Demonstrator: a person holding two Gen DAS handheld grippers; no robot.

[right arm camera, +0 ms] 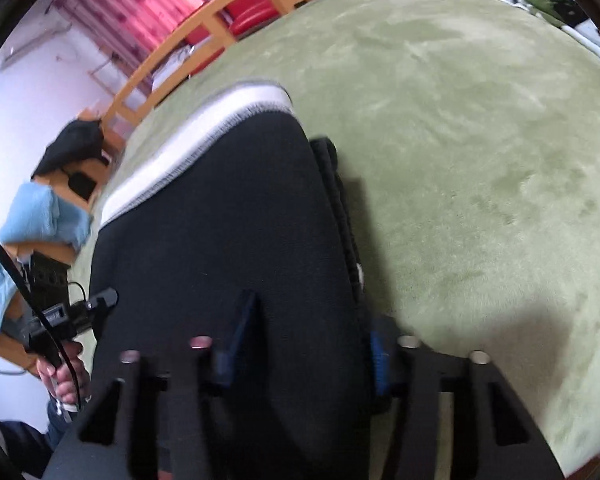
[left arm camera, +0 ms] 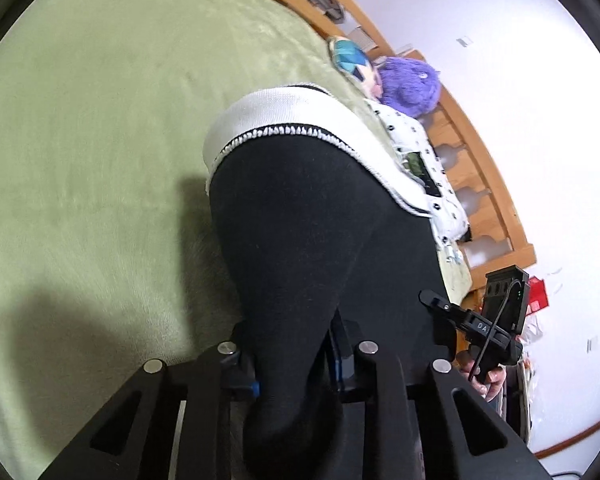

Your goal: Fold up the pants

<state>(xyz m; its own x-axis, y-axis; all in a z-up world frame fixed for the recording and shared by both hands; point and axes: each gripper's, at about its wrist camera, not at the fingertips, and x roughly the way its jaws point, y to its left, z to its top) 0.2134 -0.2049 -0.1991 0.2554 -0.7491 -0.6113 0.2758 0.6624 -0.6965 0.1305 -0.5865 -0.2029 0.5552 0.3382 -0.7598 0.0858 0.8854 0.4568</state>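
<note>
Black pants [left arm camera: 324,216] with a white knitted waistband [left arm camera: 260,120] lie on a green blanket [left arm camera: 100,140]. In the left wrist view, my left gripper [left arm camera: 294,360] sits at the near end of the pants. A raised fold of black cloth fills the gap between its blue pads [left arm camera: 246,380], so it is shut on the fabric. In the right wrist view, my right gripper [right arm camera: 308,344] holds the same pants [right arm camera: 220,208] near their right edge, with cloth bunched between its blue pads [right arm camera: 378,364]. The waistband [right arm camera: 188,148] lies at the far end.
A wooden bed rail [left arm camera: 480,184] runs along the blanket's edge, with a spotted pillow [left arm camera: 428,160] and a purple plush [left arm camera: 412,84] against it. A light blue cloth [right arm camera: 44,216] and a dark garment [right arm camera: 72,148] lie beyond the rail [right arm camera: 172,56]. Open blanket [right arm camera: 480,140] spreads to the right.
</note>
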